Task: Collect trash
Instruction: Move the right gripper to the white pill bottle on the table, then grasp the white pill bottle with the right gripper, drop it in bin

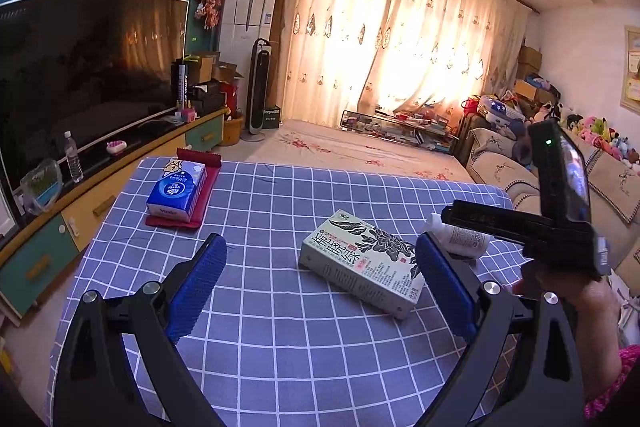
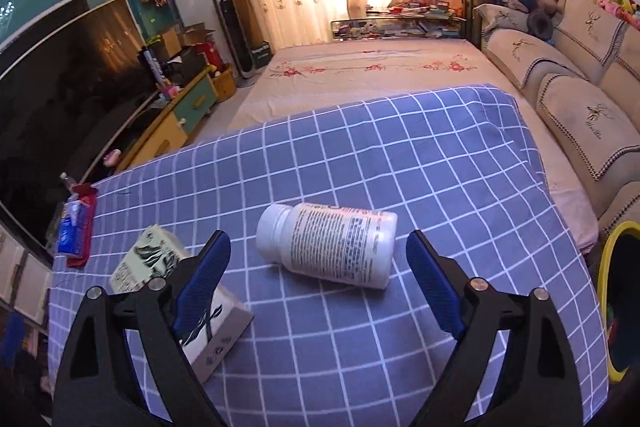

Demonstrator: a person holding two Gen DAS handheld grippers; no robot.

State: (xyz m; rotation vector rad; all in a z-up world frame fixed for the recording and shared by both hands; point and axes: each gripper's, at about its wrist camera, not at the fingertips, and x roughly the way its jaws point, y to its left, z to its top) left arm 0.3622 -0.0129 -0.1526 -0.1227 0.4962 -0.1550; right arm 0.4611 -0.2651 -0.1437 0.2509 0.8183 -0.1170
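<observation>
A pale green carton box (image 1: pixel 362 261) with black leaf print lies flat on the blue checked tablecloth (image 1: pixel 280 195). It also shows in the right wrist view (image 2: pixel 160 263), partly behind the left finger. A white pill bottle (image 2: pixel 330 245) lies on its side beside it; in the left wrist view (image 1: pixel 460 237) it is partly hidden behind the right gripper's body. My left gripper (image 1: pixel 320 283) is open and empty, with the box near its right finger. My right gripper (image 2: pixel 318 279) is open and empty, with the bottle lying just beyond its fingertips.
A blue tissue pack (image 1: pixel 176 191) lies on a red tray (image 1: pixel 202 205) at the table's far left. A yellow-rimmed bin (image 2: pixel 618 307) stands off the table's right edge. A TV (image 1: pixel 88 67) on a cabinet is at the left, a sofa (image 2: pixel 580 75) at the right.
</observation>
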